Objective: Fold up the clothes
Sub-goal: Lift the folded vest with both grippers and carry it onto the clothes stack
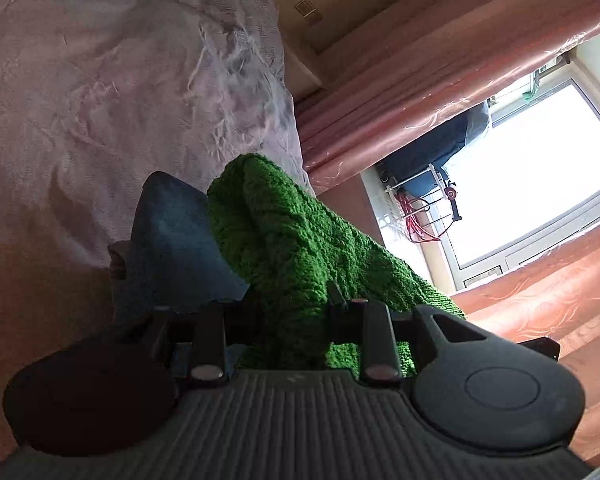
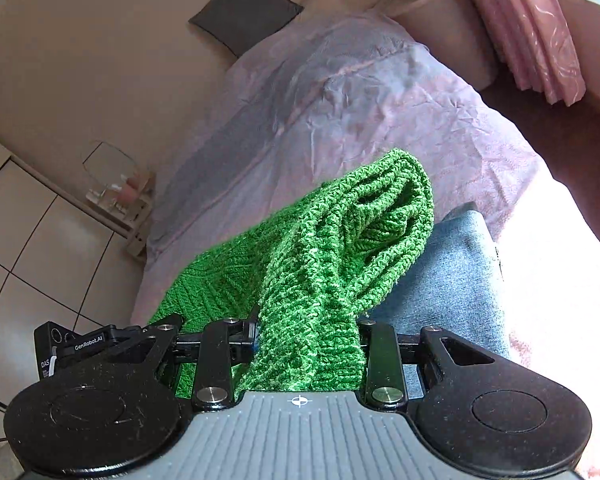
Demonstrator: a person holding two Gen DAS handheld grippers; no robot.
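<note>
- Both the left gripper (image 1: 296, 312) and the right gripper (image 2: 308, 332) had their jaws clamped on the chunky green knitted sweater (image 2: 340, 240).
- The sweater ran forward from each pair of jaws, bunched, over folded blue denim (image 2: 452, 272).
- Beyond lay the rumpled pink bed (image 2: 380, 120), with open room on its far side.

The sweater (image 2: 332, 264) rises straight ahead of the right gripper (image 2: 304, 336), bunched between its fingers. Jeans (image 2: 452, 280) lie to its right on the bed (image 2: 380, 120); a pillow (image 2: 246, 10) stands far behind.
</note>
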